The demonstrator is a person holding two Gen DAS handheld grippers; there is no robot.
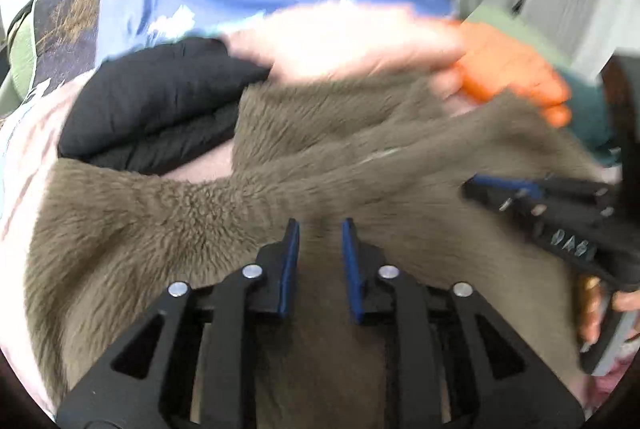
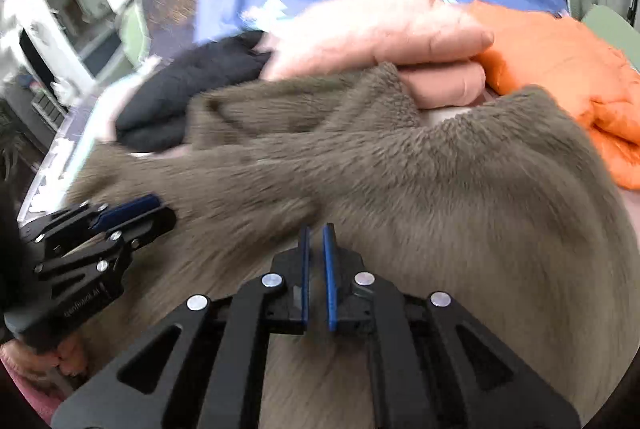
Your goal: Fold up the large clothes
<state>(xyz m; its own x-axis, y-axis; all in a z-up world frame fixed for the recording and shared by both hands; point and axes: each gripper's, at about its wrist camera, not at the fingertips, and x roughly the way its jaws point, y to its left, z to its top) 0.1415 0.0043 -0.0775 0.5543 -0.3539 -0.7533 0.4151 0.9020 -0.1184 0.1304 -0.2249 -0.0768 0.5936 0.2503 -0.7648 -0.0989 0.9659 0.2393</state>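
Both tongs, left (image 1: 320, 229) and right (image 2: 317, 231), were clenched on the brown fleece coat (image 2: 460, 189), mid-fold; next I should carry its edge across evenly

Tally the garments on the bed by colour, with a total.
Fuzzy taupe fleece garment: 1
Black quilted folded garment: 1
Pale pink puffy folded garment: 1
Bright orange puffy garment: 1
Total: 4
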